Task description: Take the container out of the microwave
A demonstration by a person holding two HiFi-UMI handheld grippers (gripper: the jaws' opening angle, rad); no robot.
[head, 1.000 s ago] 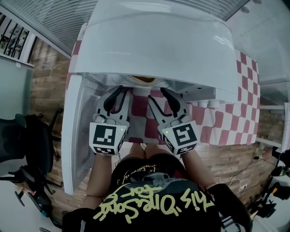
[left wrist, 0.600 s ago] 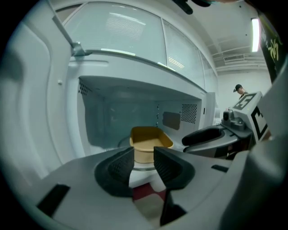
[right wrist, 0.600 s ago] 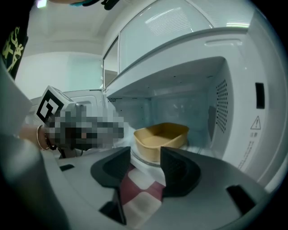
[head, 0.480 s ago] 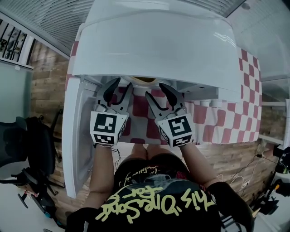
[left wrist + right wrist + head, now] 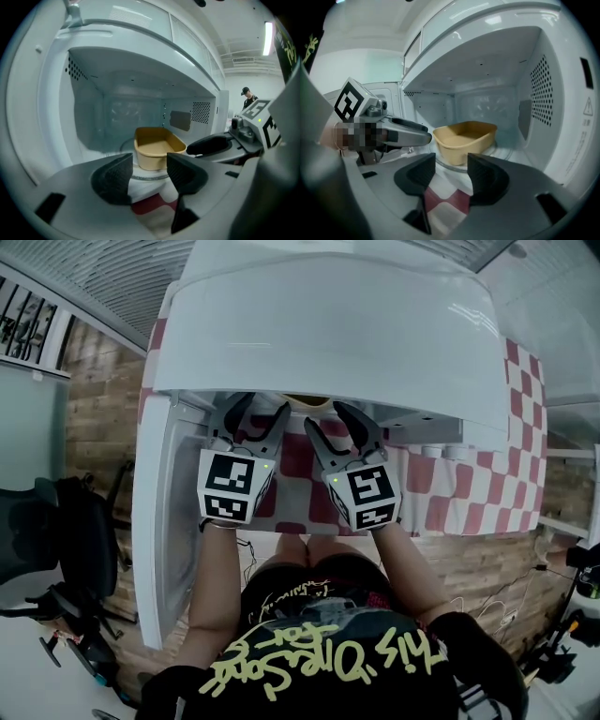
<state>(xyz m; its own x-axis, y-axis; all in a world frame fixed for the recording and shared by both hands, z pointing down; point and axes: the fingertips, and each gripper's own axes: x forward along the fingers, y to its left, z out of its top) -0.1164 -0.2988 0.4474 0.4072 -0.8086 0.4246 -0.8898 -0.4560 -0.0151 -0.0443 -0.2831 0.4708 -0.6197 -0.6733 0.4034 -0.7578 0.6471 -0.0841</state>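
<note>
A tan, empty rectangular container (image 5: 157,147) (image 5: 464,139) stands on the glass turntable inside the open white microwave (image 5: 328,324). In the head view only a sliver of the container (image 5: 305,402) shows under the microwave's top edge. My left gripper (image 5: 261,409) (image 5: 150,176) and right gripper (image 5: 330,420) (image 5: 451,180) sit side by side at the cavity's mouth, pointing in at the container and short of it. The jaws of both have just been opening. They stand open with nothing between them.
The microwave door (image 5: 155,521) is swung open at the left. A red-and-white checked cloth (image 5: 450,484) covers the counter under the microwave. A black chair (image 5: 56,531) stands at the far left. A person (image 5: 248,96) is in the background.
Both grippers have moved forward to the microwave's opening. The left jaws have spread much wider, and the right jaws a little.
</note>
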